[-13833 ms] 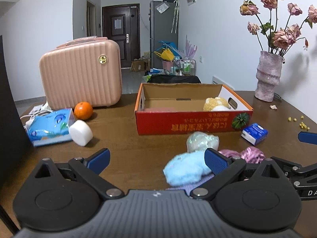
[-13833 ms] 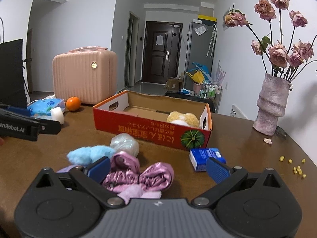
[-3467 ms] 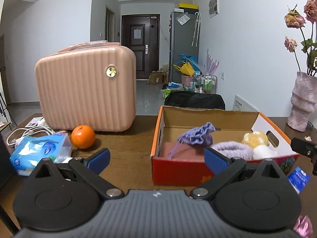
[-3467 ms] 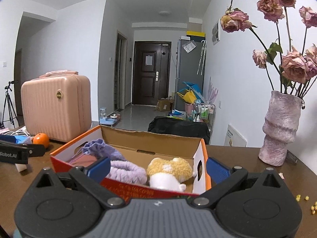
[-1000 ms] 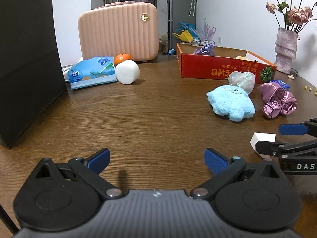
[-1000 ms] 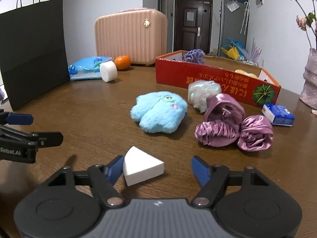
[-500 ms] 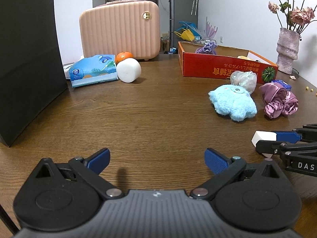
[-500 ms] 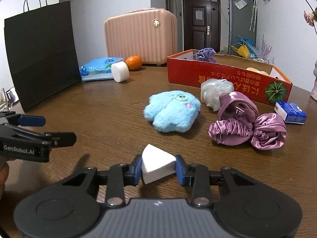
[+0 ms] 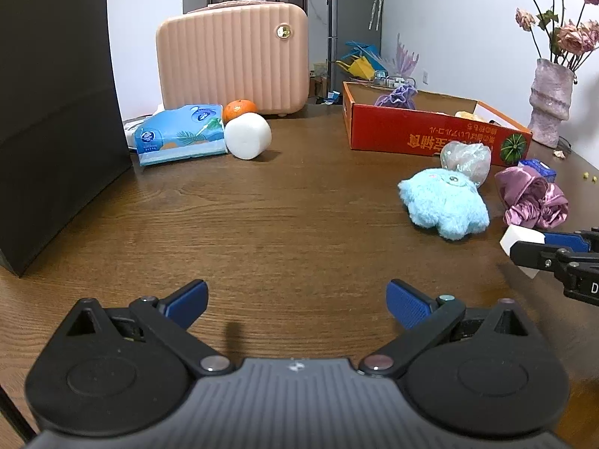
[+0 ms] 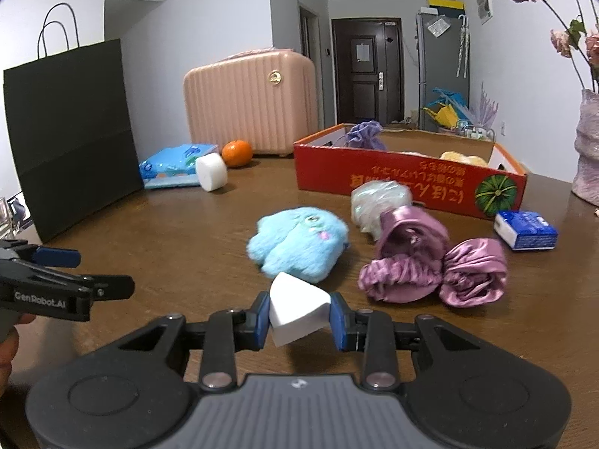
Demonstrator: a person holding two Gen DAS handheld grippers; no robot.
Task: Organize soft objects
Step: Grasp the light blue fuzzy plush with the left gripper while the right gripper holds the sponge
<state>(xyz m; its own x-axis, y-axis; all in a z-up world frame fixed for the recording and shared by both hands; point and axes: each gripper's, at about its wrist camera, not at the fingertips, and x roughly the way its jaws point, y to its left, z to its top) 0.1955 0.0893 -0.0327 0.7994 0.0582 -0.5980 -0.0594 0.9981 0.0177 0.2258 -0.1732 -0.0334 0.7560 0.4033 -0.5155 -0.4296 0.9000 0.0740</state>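
My right gripper [image 10: 299,318] is shut on a white wedge sponge [image 10: 297,308], lifted a little off the brown table; the sponge [image 9: 518,237] also shows at the right edge of the left wrist view. Beyond it lie a blue plush toy [image 10: 299,245], a translucent bath puff [image 10: 378,202] and purple satin scrunchies [image 10: 434,265]. The red cardboard box [image 10: 408,181] holds a lilac pouch [image 10: 365,134] and a yellow plush [image 10: 464,159]. My left gripper [image 9: 297,301] is open over bare table, nothing between its fingers.
A black paper bag [image 10: 71,138] stands at the left. A pink suitcase [image 10: 251,101], an orange [image 10: 236,152], a tissue pack [image 10: 172,168] and a white foam cylinder [image 10: 211,172] sit at the back left. A small blue box [image 10: 526,230] and a vase [image 10: 586,149] are at the right.
The right gripper's jaws closed on the white wedge sponge and raised it slightly off the table. The left gripper stayed where it was, open.
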